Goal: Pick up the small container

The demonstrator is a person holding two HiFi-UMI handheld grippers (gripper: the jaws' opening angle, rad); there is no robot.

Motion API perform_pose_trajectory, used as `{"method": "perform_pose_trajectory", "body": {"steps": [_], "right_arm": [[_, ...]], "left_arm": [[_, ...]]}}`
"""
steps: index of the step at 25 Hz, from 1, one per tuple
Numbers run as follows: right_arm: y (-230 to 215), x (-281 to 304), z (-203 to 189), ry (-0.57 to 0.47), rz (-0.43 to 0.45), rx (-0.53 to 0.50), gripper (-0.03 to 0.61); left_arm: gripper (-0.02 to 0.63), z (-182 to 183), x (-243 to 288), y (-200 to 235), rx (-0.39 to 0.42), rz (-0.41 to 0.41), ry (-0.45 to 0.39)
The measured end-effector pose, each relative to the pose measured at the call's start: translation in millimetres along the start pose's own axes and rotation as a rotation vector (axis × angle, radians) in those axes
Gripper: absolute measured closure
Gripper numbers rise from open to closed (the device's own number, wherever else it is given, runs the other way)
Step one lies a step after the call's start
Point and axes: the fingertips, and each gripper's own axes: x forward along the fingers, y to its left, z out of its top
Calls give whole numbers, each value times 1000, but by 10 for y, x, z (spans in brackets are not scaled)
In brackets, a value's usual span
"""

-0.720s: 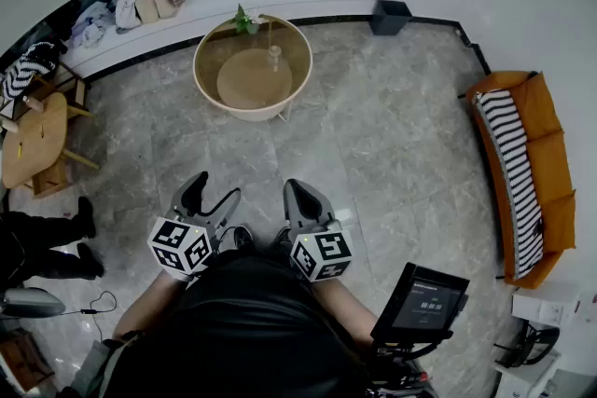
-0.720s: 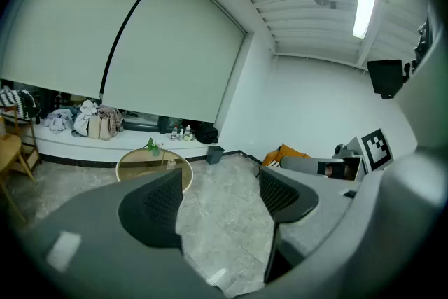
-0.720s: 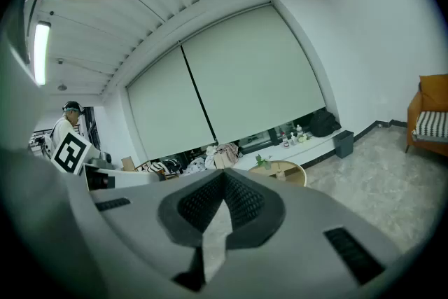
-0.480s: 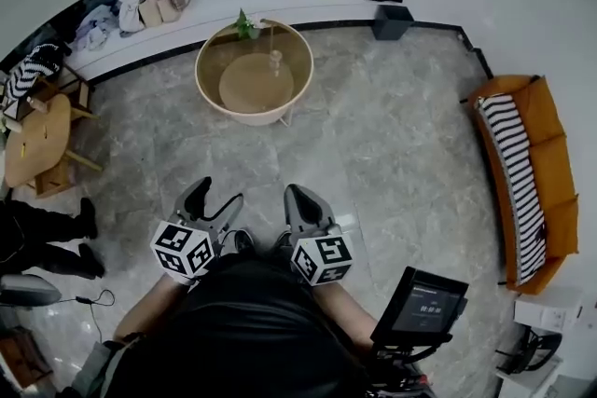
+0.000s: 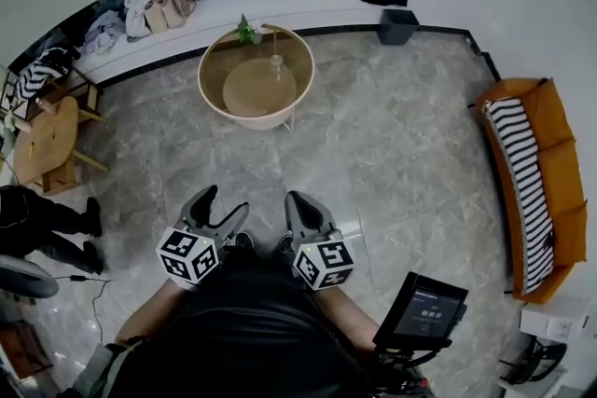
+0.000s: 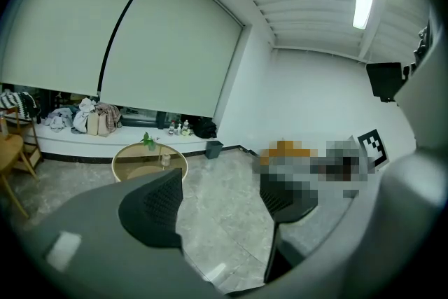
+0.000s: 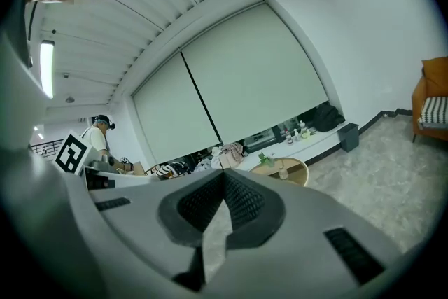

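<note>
The small container is a small clear bottle standing on the round glass-topped table, beside a green plant, far ahead across the floor. Both gripper views show it too: the bottle and the bottle, small and distant. My left gripper is held close to my body, its jaws open with nothing between them. My right gripper is next to it, shut and empty. In the left gripper view the left gripper frames bare floor; in the right gripper view the right gripper has its pads touching.
An orange sofa with a striped cushion lines the right wall. A wooden chair and a person's legs are at the left. A white ledge with bags and bottles runs along the far wall, with a black bin at its right end. A screen sits near my right side.
The view has drifted slightly, so the table sits a little lower and to the right in the picture. Both grippers stay by my body, the left open, the right shut.
</note>
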Motion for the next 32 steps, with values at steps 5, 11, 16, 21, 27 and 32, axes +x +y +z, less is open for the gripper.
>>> {"method": "perform_pose_trajectory", "body": {"steps": [5, 11, 16, 21, 27, 32], "right_arm": [[-91, -53, -57, 11, -3, 26, 583], [-118, 55, -46, 14, -12, 35, 583], [-234, 287, 43, 24, -47, 9, 583], [-387, 698, 138, 34, -123, 35, 583], [-411, 1459, 170, 46, -195, 66, 583], [-430, 1737, 281, 45, -250, 95, 583]], "left_arm": [[264, -20, 35, -35, -7, 6, 6], [264, 9, 134, 37, -14, -15, 23], [264, 102, 418, 225, -32, -61, 30], [264, 342, 710, 572, -37, -122, 23], [264, 670, 1058, 1323, -49, -184, 31], [264, 900, 1236, 1608, -55, -227, 35]]}}
